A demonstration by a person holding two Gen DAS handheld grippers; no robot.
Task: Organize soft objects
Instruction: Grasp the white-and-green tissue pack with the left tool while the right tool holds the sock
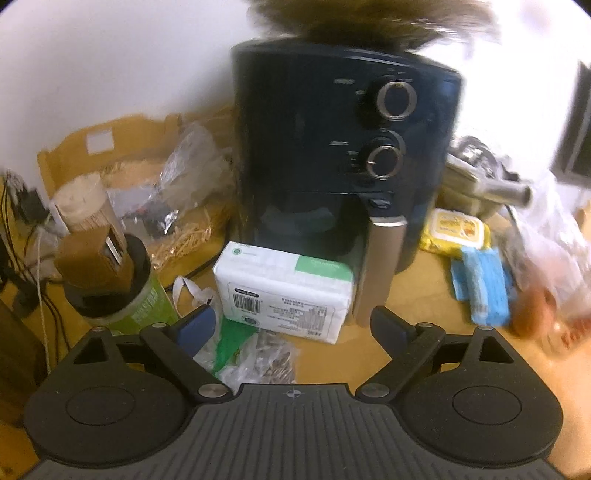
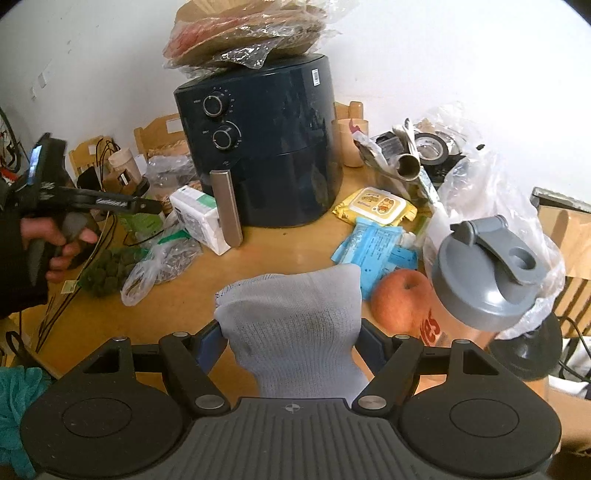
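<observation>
Right gripper (image 2: 291, 339): its fingers (image 2: 212, 341) press on both sides of a grey knitted sock (image 2: 295, 328), which stands up between them above the wooden tabletop (image 2: 280, 243). Just beyond the sock lie an orange-red apple (image 2: 400, 299) and a blue packet (image 2: 373, 247); to the right, a shaker bottle with a grey flip lid (image 2: 487, 273) stands against a clear plastic bag (image 2: 491, 184). Left gripper (image 1: 295, 325): its fingers (image 1: 195, 326) stand wide apart with nothing held between them, poised over a clear bag with green print (image 1: 236, 354) and pointing toward a white wrapped pack (image 1: 284, 291) that bears a barcode label. In the right wrist view the left gripper appears at the left edge, gripped by a hand (image 2: 55, 240) in a dark sleeve, above a bag of dark green balls (image 2: 107, 273). Behind the white pack stands a dark blue air fryer (image 2: 266, 155) with two dials and a metal handle; the pack lies just beside that handle. A stack of plastic-wrapped flat items (image 2: 251, 33) rests on top of the air fryer. A yellow wipes pack (image 2: 376, 205) lies to the right of it, and a cardboard box with straw filling (image 1: 147, 166) sits to the left, against the white wall.
</observation>
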